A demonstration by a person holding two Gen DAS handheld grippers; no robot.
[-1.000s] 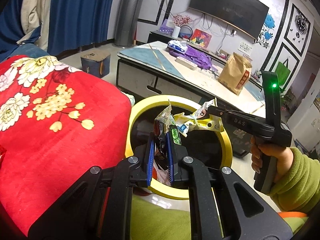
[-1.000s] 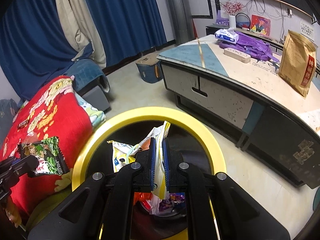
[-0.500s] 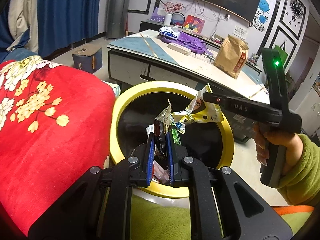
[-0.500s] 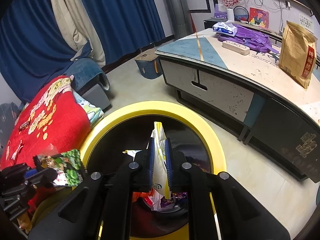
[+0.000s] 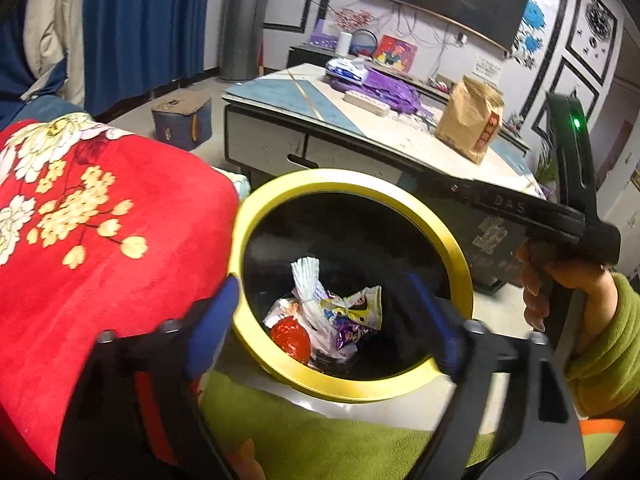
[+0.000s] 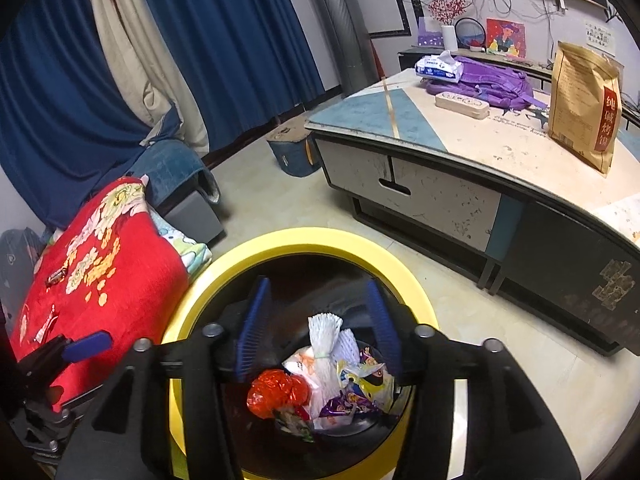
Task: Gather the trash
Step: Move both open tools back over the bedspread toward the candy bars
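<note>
- Right over the mouth of the bin, we have the left gripper (image 5: 320, 312) with its jaws spread wide and nothing between them, one blue pad out past the yellow rim on the blanket side, the other over the dark inside.
- Alongside it, the right gripper (image 6: 316, 328) hangs above the same opening, jaws well apart too and holding nothing. We read both as poised so that whatever leaves them falls straight in.
- Just below, the trash bin (image 5: 456, 256) stands on the floor, tucked against the sofa edge, where both hands can get at it.
- Down at the bottom lies the trash (image 6: 332, 380): a white foam net sleeve (image 6: 324, 340) standing up in the heap, a crumpled red wrapper (image 6: 272, 392) touching it, and a yellow and purple snack packet (image 6: 368, 380) on the other side. All of it sits deep inside, well under the rim.
- To the left we have the red floral blanket (image 5: 100, 220), touching the bin's rim. Two small bits lie on it in the right wrist view, a wrapped sweet (image 6: 56, 277) perhaps, too small to be sure. We'd judge those the next pickings.
- Further out, the worktop (image 6: 500, 152) carries a brown paper bag (image 6: 584, 104) standing upright, a purple backpack (image 6: 488, 84), a tissue pack (image 6: 438, 67) and a long pale box (image 6: 462, 105).
- Beyond that, a small blue storage box (image 6: 294, 152) sits on the floor by the blue curtains (image 6: 224, 40).
</note>
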